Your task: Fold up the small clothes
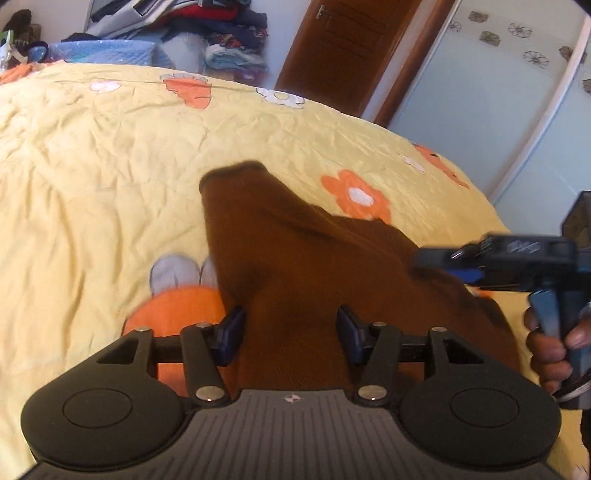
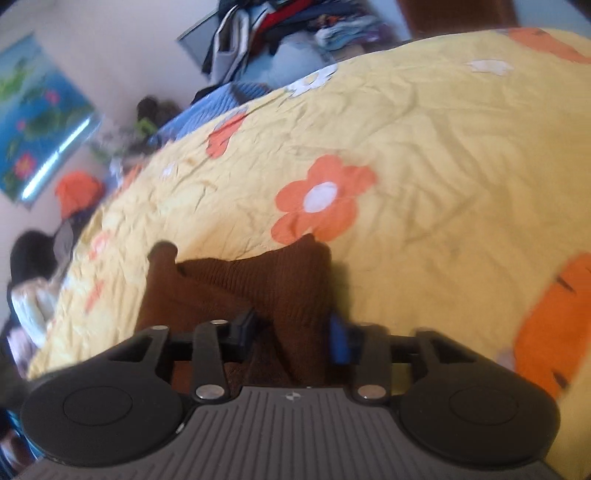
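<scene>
Both the left gripper and right gripper, jaws apart, straddle the brown garment on the bedspread, seemingly mid-fold; next they must pinch its edges.

1. A home bedroom: a wide bed under a crumpled yellow quilt with orange and white flowers.
2. A heap of mixed folded clothes is stacked behind it.
3. A brown wooden panelled door and a blue pond-and-lotus wall poster complete the room.
</scene>
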{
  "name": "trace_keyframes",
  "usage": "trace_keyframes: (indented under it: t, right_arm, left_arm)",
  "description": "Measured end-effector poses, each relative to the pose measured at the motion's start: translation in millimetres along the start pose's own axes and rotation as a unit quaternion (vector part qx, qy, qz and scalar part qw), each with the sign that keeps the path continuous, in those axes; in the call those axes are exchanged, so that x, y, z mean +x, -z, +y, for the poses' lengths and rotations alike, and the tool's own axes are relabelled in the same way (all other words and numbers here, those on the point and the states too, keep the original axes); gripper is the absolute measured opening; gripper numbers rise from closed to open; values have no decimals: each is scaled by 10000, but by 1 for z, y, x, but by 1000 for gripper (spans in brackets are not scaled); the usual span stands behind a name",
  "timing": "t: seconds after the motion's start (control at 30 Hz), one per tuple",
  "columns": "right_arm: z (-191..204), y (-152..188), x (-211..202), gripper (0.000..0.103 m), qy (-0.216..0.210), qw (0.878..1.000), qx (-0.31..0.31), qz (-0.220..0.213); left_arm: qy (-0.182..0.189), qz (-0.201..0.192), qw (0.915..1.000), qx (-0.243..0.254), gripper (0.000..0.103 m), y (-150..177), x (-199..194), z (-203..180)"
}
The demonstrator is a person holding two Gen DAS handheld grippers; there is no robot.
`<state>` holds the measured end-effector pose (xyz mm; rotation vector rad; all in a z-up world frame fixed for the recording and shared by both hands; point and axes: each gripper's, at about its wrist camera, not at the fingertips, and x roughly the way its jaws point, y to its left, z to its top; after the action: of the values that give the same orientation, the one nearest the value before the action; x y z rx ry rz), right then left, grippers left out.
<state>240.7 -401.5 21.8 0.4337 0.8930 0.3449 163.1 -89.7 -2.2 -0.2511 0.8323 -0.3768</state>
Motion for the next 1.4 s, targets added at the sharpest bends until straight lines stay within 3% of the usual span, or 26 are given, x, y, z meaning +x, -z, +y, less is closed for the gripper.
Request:
trace_keyframes:
  t: [0.03, 0.07, 0.13, 0.23, 0.33, 0.4, 0.43, 0.47, 0.53, 0.63, 0.7, 0.73, 0.77, 0.8, 0.87, 0.9, 0.97, 1.0, 1.03, 1.07, 1.1, 1.13, 1.27, 1.4]
  right_arm:
    - [2, 5, -16, 72, 1, 9999, 29, -112]
    - [4, 14, -36, 79, -140, 9996, 33, -252]
    - [9, 36, -75, 80, -521, 9980, 16, -352]
    - [23, 72, -111, 80, -524, 9978, -328, -219]
    - [40, 95, -109, 56, -545, 9966, -576, 222]
    - [53, 101, -95, 56, -258, 9951, -857, 414]
    - [55, 101, -87, 48, -181, 9946, -887, 510]
    - [55, 102, -81, 30, -161, 9941, -917, 560]
    - [58, 99, -78, 27, -138, 9912, -1160, 617]
    - [45, 90, -94, 25, -38, 9904, -1332, 371]
    - [26, 95, -81, 26, 77, 9912, -1169, 618]
    - [24, 98, -86, 30, -47, 9922, -1146, 479]
    - [23, 97, -91, 45, -133, 9937, -1008, 473]
    - [21, 94, -98, 51, -205, 9960, -751, 434]
    - [14, 92, -117, 81, -387, 9987, -327, 7]
    - [9, 92, -124, 85, -453, 9988, -136, -149]
    - [0, 94, -122, 85, -443, 9989, 176, -16]
    - [-1, 97, -115, 85, -391, 9989, 200, 168]
    - [-1, 101, -105, 84, -326, 9987, 184, 358]
    - [0, 106, -95, 75, -320, 9979, 190, 538]
    - [5, 113, -90, 67, -403, 9981, 82, 458]
    - [10, 113, -84, 39, -483, 9974, 20, 542]
    - [35, 122, -96, 35, -670, 9960, -394, 442]
    - [48, 152, -95, 36, -847, 9927, -462, 721]
  left_arm:
    - [153, -5, 9999, -76, 61, 7, -12, 3]
    - [320, 22, 9994, -164, 67, 15, -21, 6]
    - [547, 163, 9978, -334, 70, 32, -38, 13]
    - [857, 410, 9930, -707, 70, 56, -51, 20]
    - [862, 367, 9936, -635, 71, 59, -52, 16]
    - [852, 394, 9938, -587, 71, 57, -49, 11]
    - [862, 420, 9938, -563, 71, 56, -48, 10]
    - [852, 443, 9940, -520, 71, 55, -48, 9]
    - [863, 492, 9942, -411, 71, 55, -49, 8]
    - [988, 466, 9934, -342, 76, 60, -51, 10]
    - [986, 464, 9936, -302, 76, 63, -52, 7]
    - [1049, 516, 9926, -333, 76, 63, -53, 7]
    - [1174, 601, 9903, -432, 76, 64, -53, 7]
    - [1322, 694, 9871, -571, 77, 66, -53, 9]
    - [1529, 798, 9817, -813, 77, 69, -53, 12]
    - [1591, 805, 9796, -930, 76, 69, -52, 14]
    - [1653, 835, 9759, -1155, 72, 68, -49, 19]
    - [1592, 890, 9754, -1236, 53, 65, -46, 20]
    - [1457, 971, 9763, -1269, 40, 63, -42, 20]
    - [1355, 1046, 9770, -1275, 29, 60, -39, 21]
    - [1317, 1069, 9773, -1272, 24, 58, -40, 21]
    - [1255, 1054, 9793, -1189, 22, 56, -45, 19]
    - [1044, 696, 9914, -371, 19, 59, -93, 8]
    - [644, 987, 9930, -92, 24, 80, -94, 26]
